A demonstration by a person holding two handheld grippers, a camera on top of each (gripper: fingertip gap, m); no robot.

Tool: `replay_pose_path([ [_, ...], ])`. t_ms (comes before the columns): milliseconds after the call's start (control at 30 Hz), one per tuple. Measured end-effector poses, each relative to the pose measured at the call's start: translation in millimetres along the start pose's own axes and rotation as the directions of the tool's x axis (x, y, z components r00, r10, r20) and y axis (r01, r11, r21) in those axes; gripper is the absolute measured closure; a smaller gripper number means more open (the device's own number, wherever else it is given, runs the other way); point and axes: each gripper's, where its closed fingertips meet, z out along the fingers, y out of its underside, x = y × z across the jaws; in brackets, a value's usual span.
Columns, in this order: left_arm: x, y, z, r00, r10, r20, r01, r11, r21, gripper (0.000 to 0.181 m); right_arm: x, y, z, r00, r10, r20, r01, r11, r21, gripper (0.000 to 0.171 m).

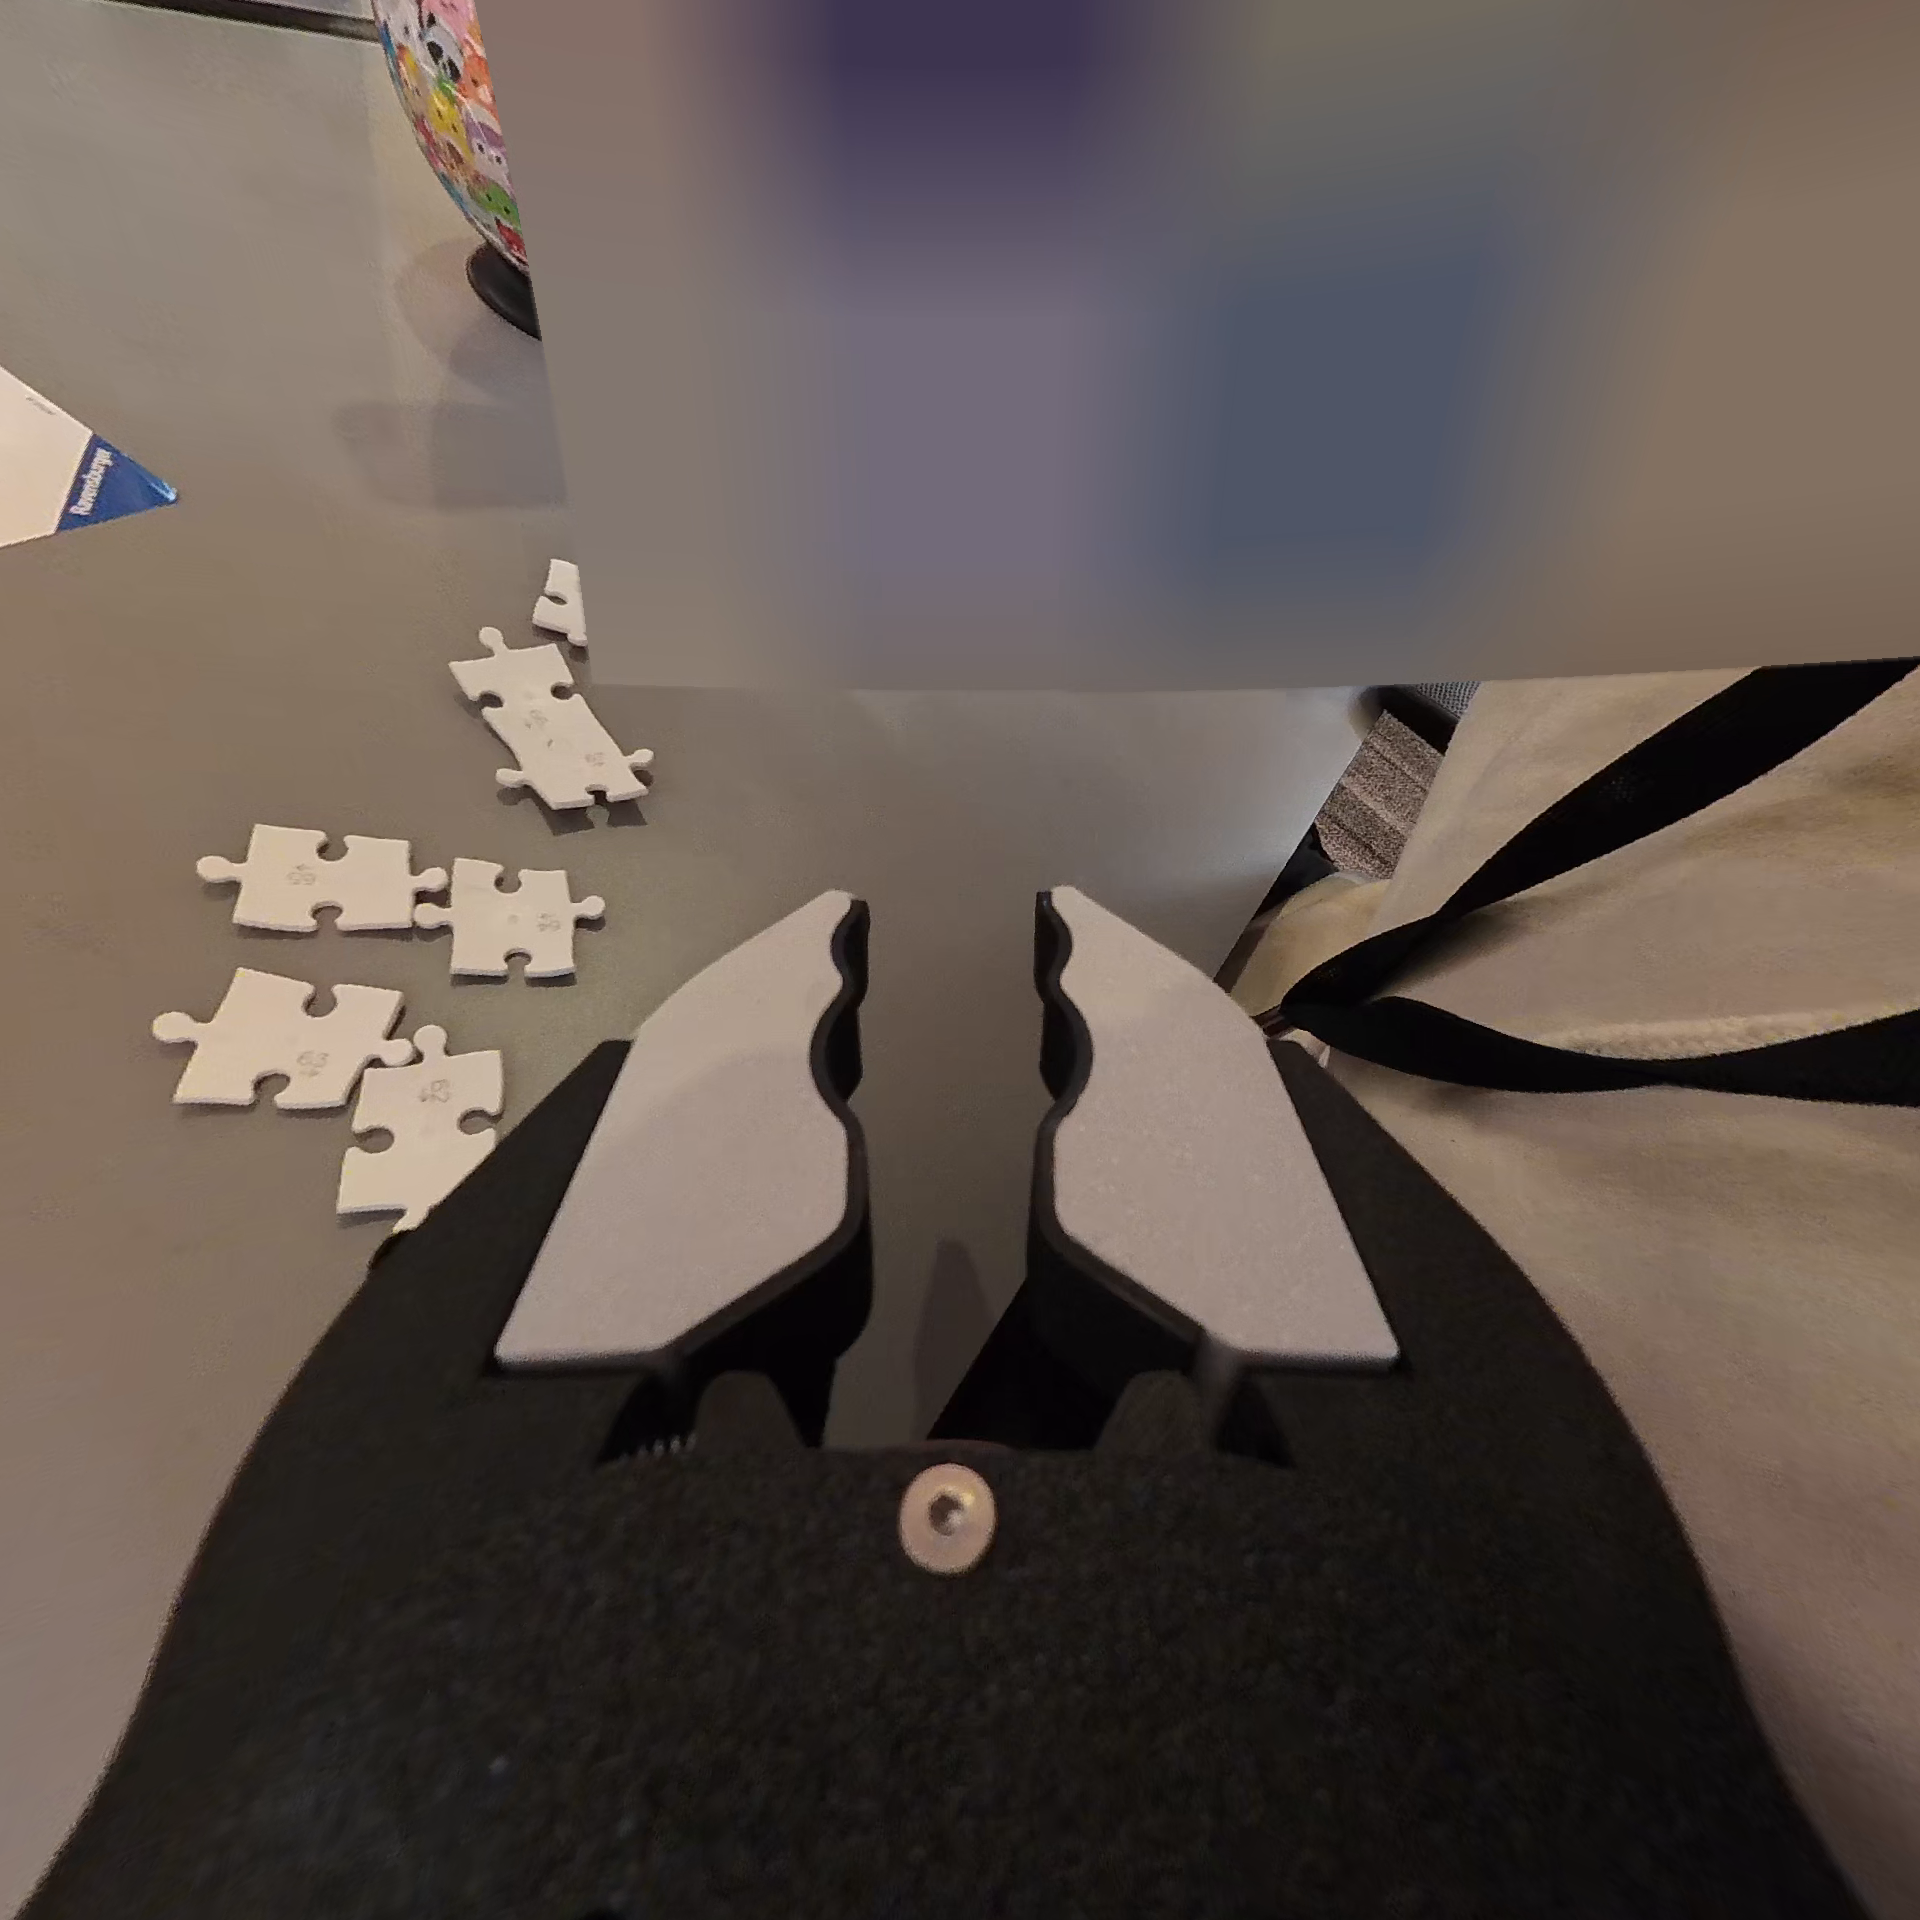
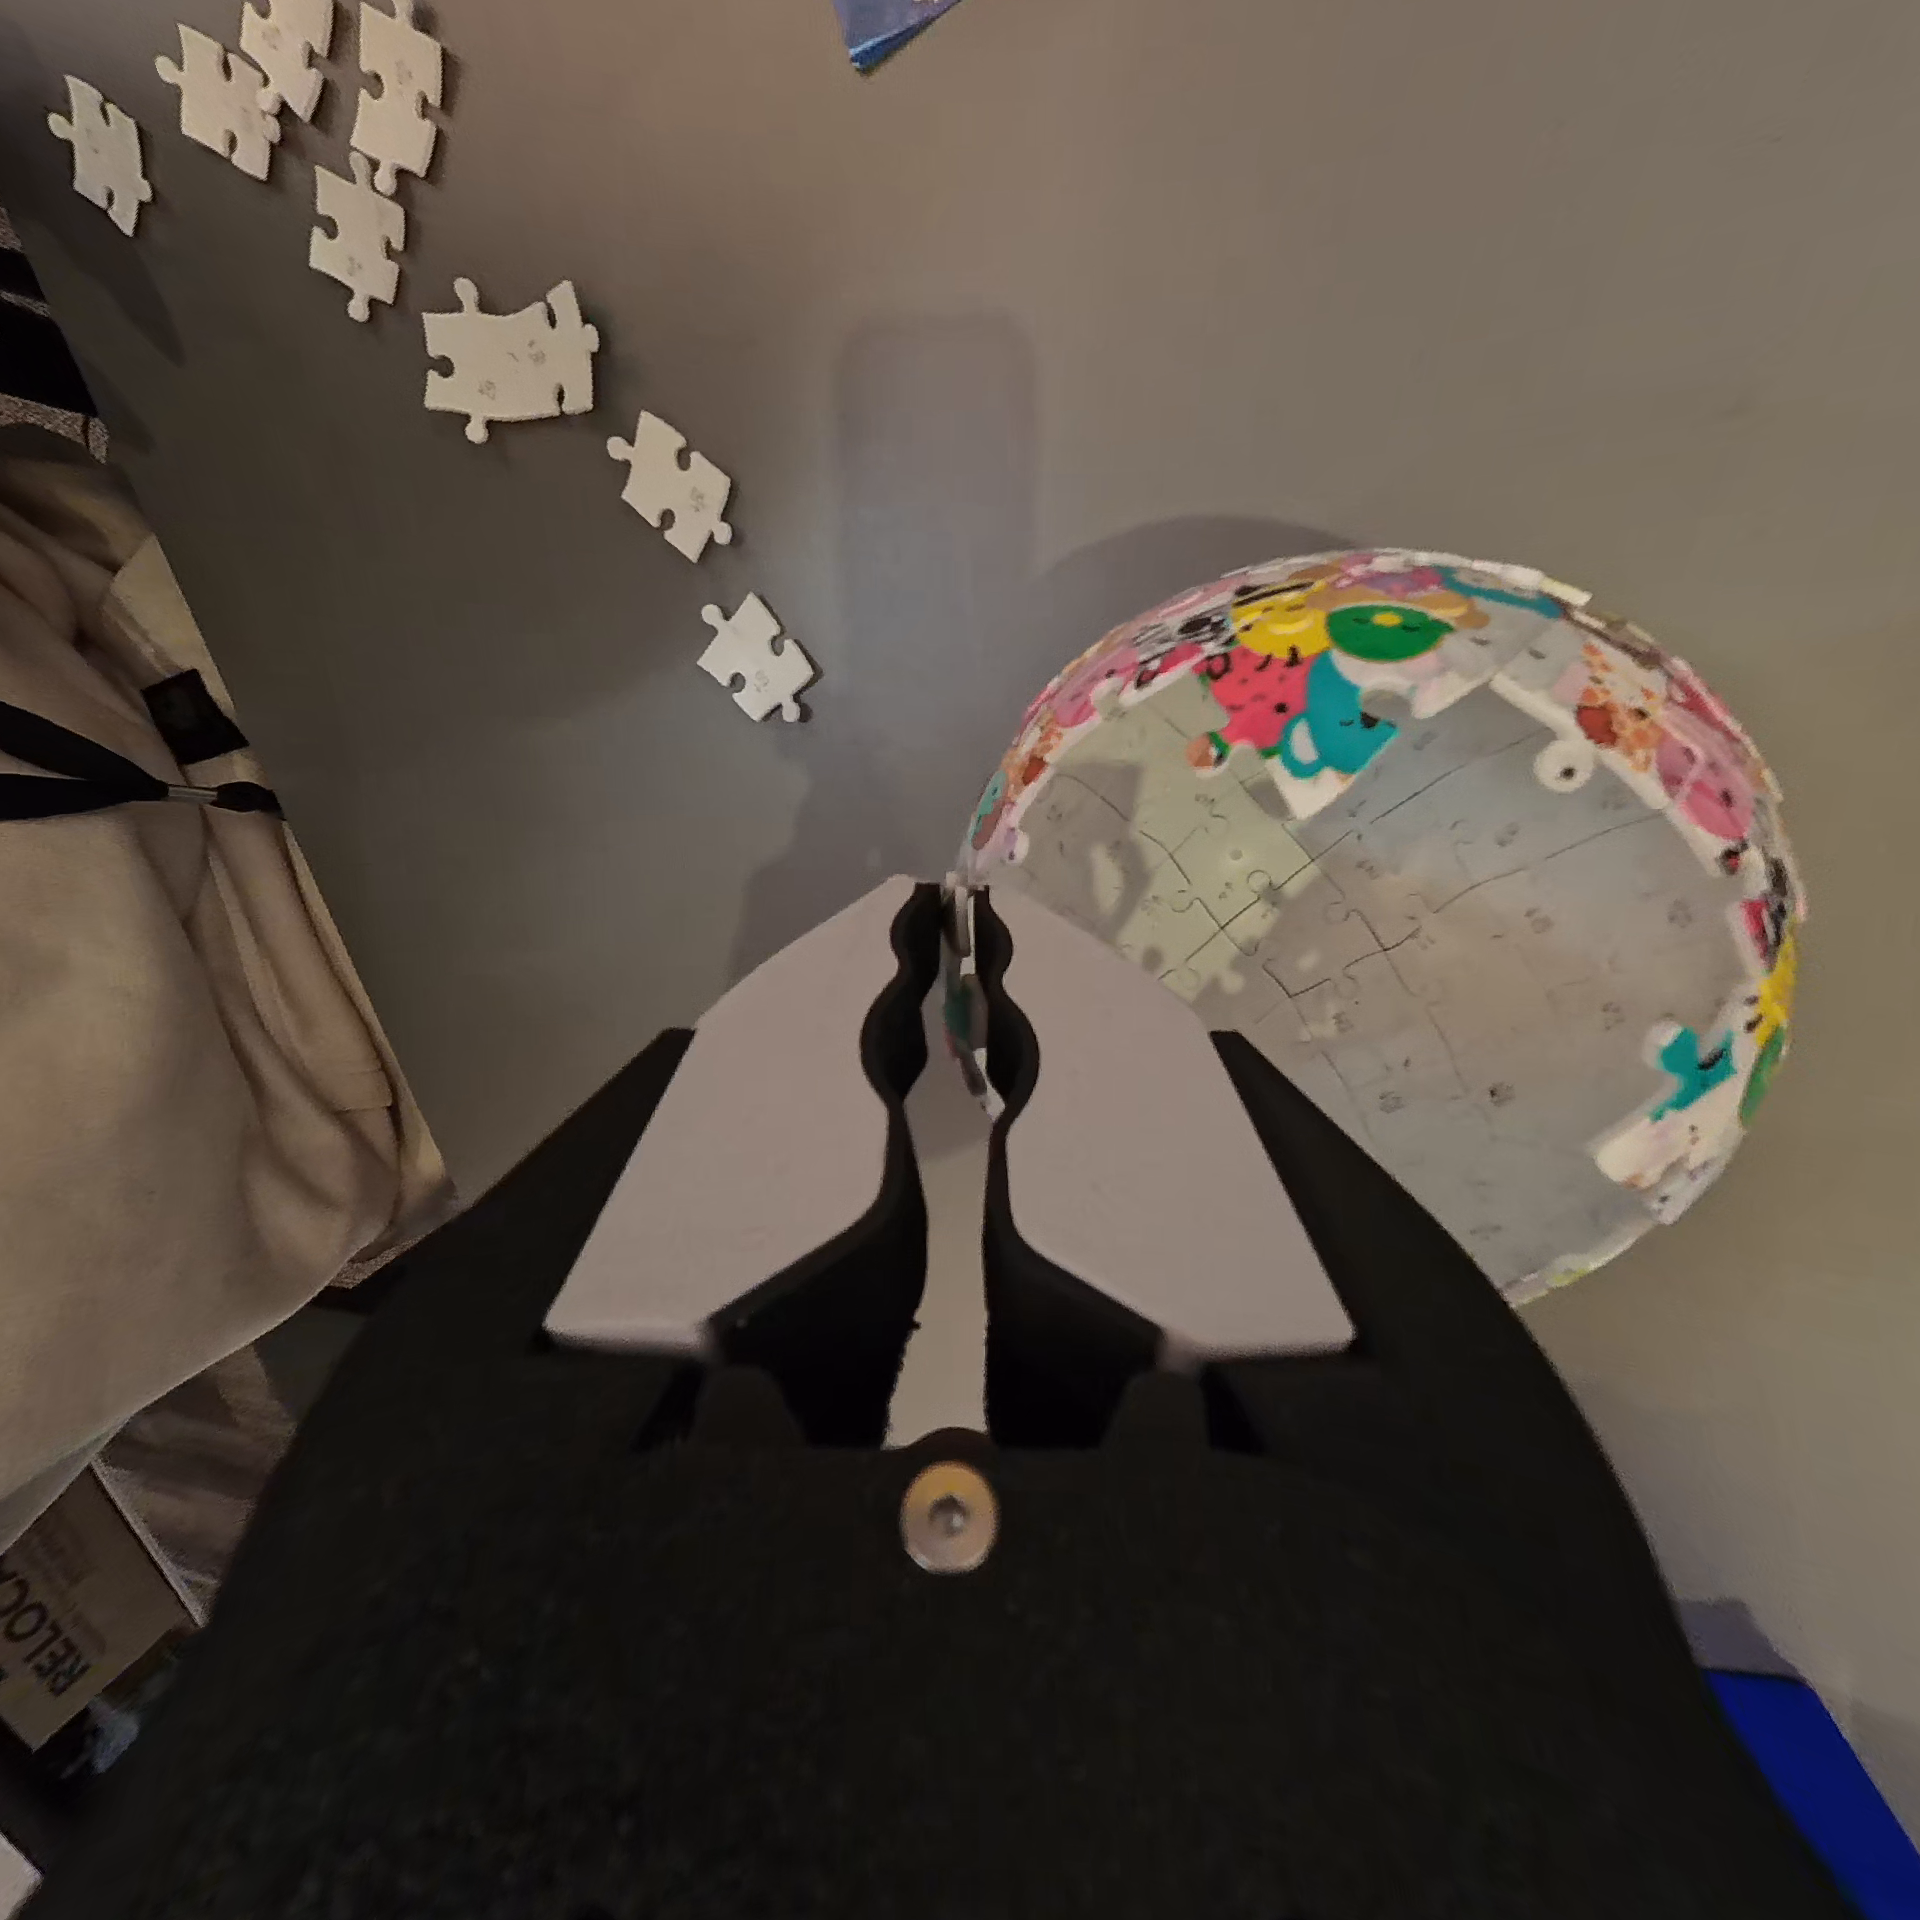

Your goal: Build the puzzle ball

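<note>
the right tongs (image 2: 961, 914) are pinched nearly closed on a small curved puzzle piece (image 2: 964, 1003), seen edge-on, so its colourful face is mostly hidden between the black inner pads. the piece's tip sits right at the rim of the half-built colourful puzzle ball (image 2: 1403, 914), whose open shell shows its pale grey inside with numbered backs; whether piece and rim touch cannot be told. the ball's lower edge is cut off behind the tongs' black body.

the left tongs (image 1: 951, 914) stand narrowly apart and empty above the grey table (image 1: 260, 312). to their left lie loose white face-down puzzle pieces (image 1: 312, 883), one partly hidden under the tongs' body. only a sliver of the ball (image 1: 457, 135) and its dark stand (image 1: 504, 286) shows beside a large blurred patch. a white and blue box corner (image 1: 73, 468) is cut off at the left edge. beige cloth with a black strap (image 1: 1558, 935) fills the right.
</note>
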Motion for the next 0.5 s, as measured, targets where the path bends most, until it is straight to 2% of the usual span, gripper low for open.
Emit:
replay_pose_path([
  [167, 0.2, 0.3, 0.5, 1.000, 0.000, -0.002, 0.000, 1.000, -0.002, 0.151, -0.2, 1.5, 2.9, 0.999, -0.031, -0.008, 0.031, 0.999, -0.015, 0.160],
  [500, 0.4, 0.8, 0.8, 1.000, -0.001, -0.006, 0.001, 1.000, -0.005, 0.151, 1.6, -0.4, 5.1, 1.000, -0.002, -0.005, 0.002, 1.000, -0.031, 0.162],
])
